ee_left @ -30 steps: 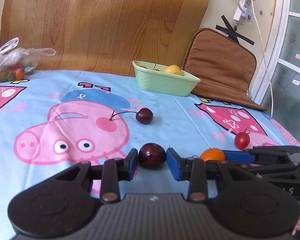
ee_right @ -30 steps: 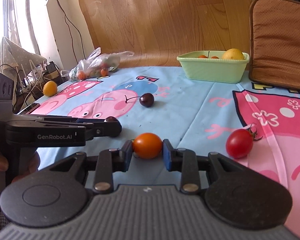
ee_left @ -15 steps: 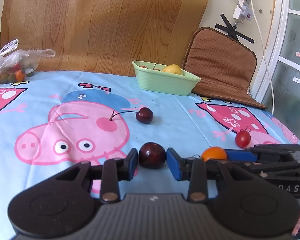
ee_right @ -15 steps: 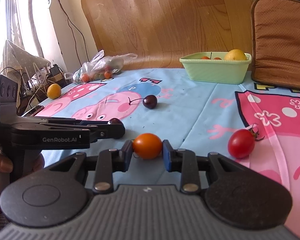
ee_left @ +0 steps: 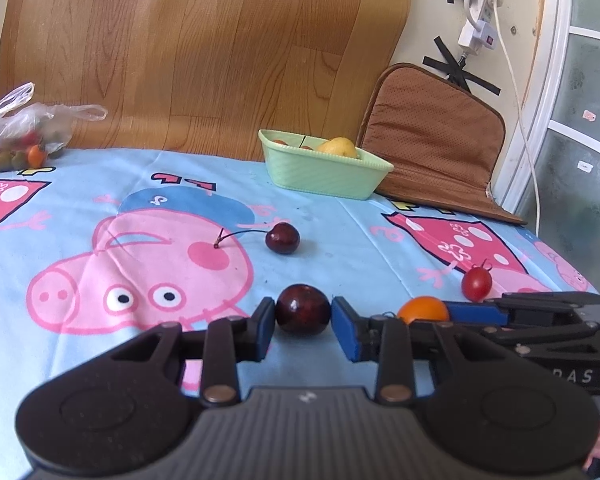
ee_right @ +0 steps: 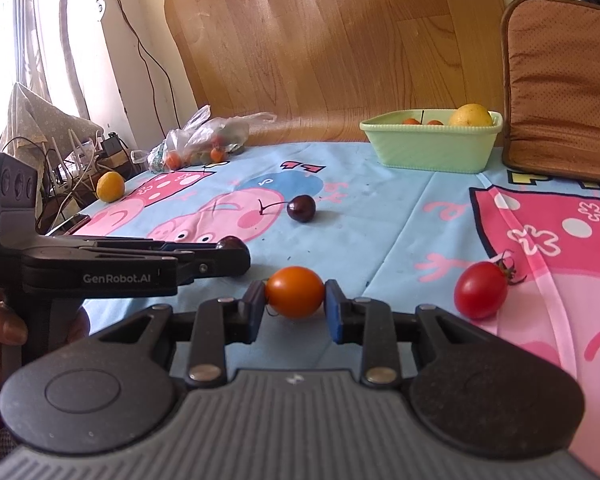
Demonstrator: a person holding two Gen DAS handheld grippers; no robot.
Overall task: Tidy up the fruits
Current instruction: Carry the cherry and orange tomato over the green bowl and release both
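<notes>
My left gripper point(ee_left: 303, 314) is shut on a dark red cherry point(ee_left: 303, 309), low over the blue cartoon tablecloth point(ee_left: 100, 208). Close to its right, my right gripper point(ee_right: 295, 296) is shut on an orange cherry tomato point(ee_right: 295, 291), which also shows in the left wrist view point(ee_left: 423, 309). The left gripper point(ee_right: 230, 258) reaches in from the left in the right wrist view, with the cherry point(ee_right: 230, 242) peeking over its tip. A cherry with a stem point(ee_left: 283, 237) lies farther ahead. A red cherry tomato point(ee_right: 481, 289) lies to the right. The green basket point(ee_left: 324, 178) at the back holds a yellow fruit point(ee_left: 336, 146) and small fruits.
A plastic bag of small fruits point(ee_left: 16, 136) lies at the back left. An orange fruit point(ee_right: 110, 187) sits near the table's left edge, beside cables. A brown cushion point(ee_left: 432, 140) leans against the wall right of the basket. A hand point(ee_right: 4, 328) holds the left gripper's handle.
</notes>
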